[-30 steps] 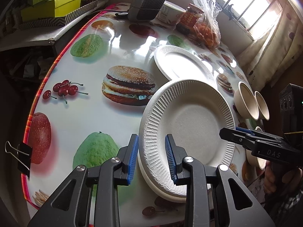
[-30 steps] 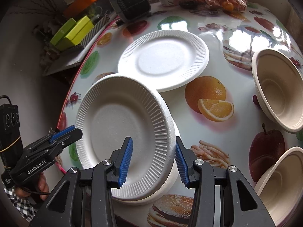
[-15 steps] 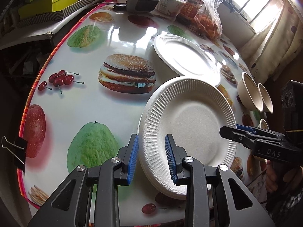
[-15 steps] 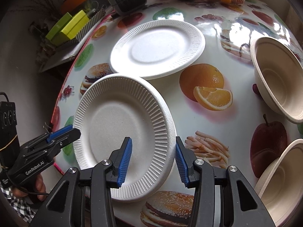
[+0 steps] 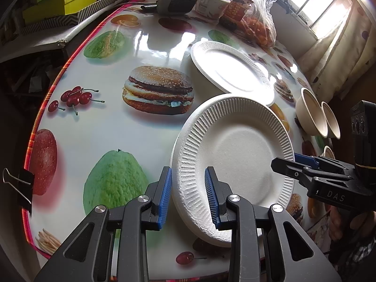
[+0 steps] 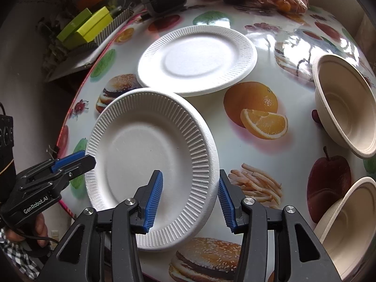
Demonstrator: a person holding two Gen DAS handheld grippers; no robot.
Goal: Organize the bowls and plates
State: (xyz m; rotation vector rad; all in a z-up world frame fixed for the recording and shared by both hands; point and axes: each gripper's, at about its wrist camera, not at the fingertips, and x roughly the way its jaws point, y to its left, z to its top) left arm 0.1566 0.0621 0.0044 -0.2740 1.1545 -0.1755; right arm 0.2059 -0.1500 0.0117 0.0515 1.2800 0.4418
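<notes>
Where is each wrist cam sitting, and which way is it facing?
Left wrist: on the left gripper, angled down at the table. Its own fingers straddle the near plate rim. The right gripper and right hand show at right.
Right wrist: on the right gripper, angled down over the same plate's opposite rim. The left gripper and left hand show at left, and bowls at right.
Shared: near plate, far plate, both grippers.

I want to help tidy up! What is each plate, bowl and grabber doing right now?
near plate: empty, tilted, rim between both grabbers' fingers.
far plate: empty, flat on the table.
far bowl: empty, right way up.
near bowl: empty, right way up.
left grabber: shut on the near plate's rim.
right grabber: around the near plate's rim, grip unclear.
</notes>
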